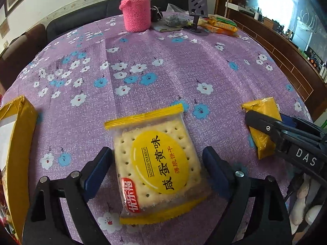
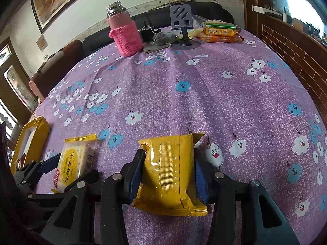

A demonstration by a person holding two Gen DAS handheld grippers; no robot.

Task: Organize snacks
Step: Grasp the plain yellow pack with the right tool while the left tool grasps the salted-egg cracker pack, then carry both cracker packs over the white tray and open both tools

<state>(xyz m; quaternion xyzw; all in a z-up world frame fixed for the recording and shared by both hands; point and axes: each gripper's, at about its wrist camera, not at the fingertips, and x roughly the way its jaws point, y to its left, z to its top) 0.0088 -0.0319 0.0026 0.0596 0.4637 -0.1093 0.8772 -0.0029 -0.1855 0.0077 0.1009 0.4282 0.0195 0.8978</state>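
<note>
Now right gripper clamps yellow packet — left gripper wide around biscuit pack.

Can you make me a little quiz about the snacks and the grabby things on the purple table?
1. True or false: the right gripper has its fingers squeezed on a plain yellow packet.
2. What lies between the open fingers of the left gripper? A) the pink bottle B) a salted egg yolk biscuit pack C) a phone stand
3. Fill in: the pink bottle at the far side of the table wears a knitted ____.

Key:
1. True. The pads press both sides of the packet.
2. B. The biscuit pack lies flat on the tablecloth, not yet pinched.
3. Sleeve.
</note>
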